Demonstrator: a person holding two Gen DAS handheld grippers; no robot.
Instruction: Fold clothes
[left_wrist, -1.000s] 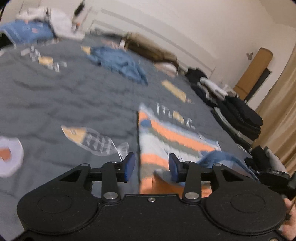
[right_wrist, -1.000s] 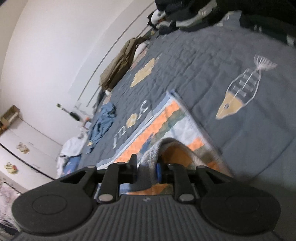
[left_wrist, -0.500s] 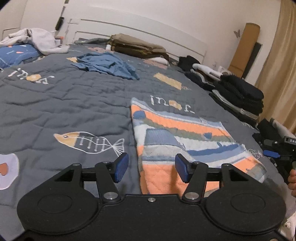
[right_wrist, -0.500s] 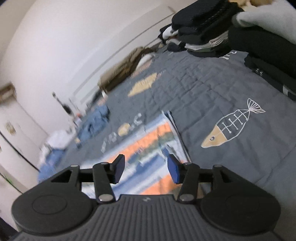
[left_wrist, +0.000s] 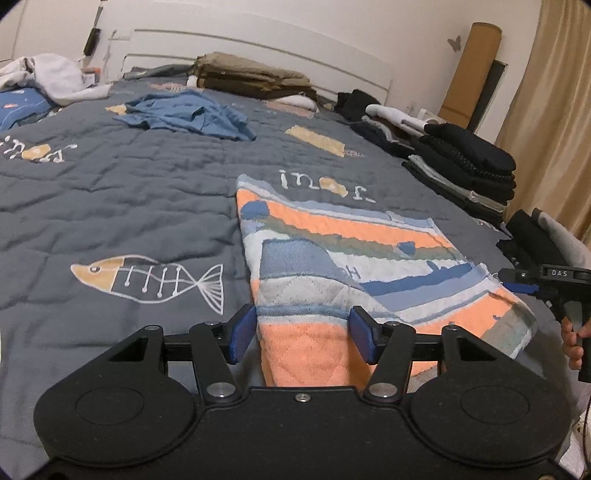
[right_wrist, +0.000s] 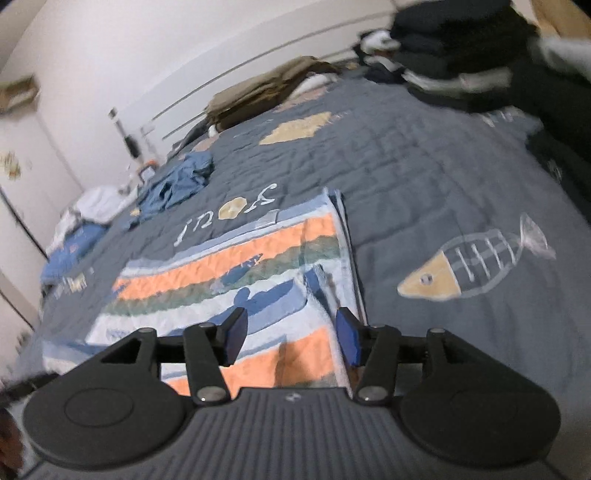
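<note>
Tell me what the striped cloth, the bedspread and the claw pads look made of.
Striped cloth: looks like looped terry cotton, matte and fuzzy, with diamond stitching; probably a towel or light blanket.
Bedspread: quilted grey fabric, matte, puckered along stitch lines, with fish shapes that look sewn on.
Pads: blue, smooth, likely rubber or soft plastic, on black plastic arms.

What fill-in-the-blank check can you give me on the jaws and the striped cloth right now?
1. The left gripper jaws are ____.
2. The right gripper holds ____.
3. The striped cloth lies on the grey ____, folded.
4. The crumpled garment farther up the bed is ____ in colour.

Missing words: open; nothing; quilt; blue
</note>
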